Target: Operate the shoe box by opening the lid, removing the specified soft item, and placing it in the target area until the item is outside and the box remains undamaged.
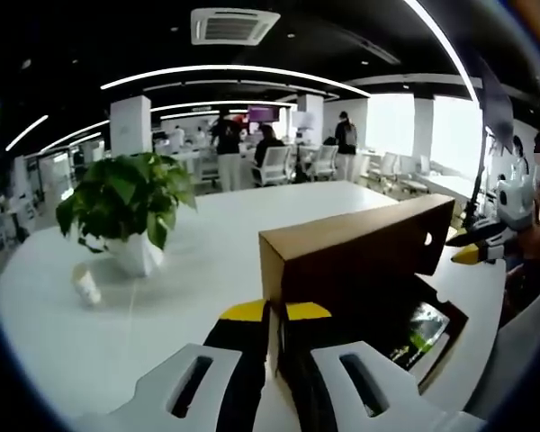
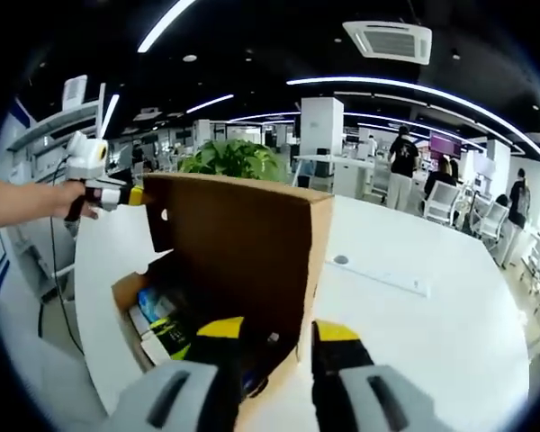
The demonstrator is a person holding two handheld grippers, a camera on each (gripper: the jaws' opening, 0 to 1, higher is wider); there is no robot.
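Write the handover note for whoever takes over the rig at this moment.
Left gripper: jaws near together at one end of the lid; grip unsure.
Right gripper: jaws apart, astride the lid's other end edge.
Box sits on the table, lid raised upright.
Done: lid opened; no damage visible.
Left: the contents are still inside; which one is the soft item can't be told. Take it out and set it in the target area.

Raised lid [image 2: 243, 243] hides most of the box's contents [image 2: 157, 328]; plant [image 2: 229, 159] mostly behind it; distant people [image 1: 227, 144] blurred.
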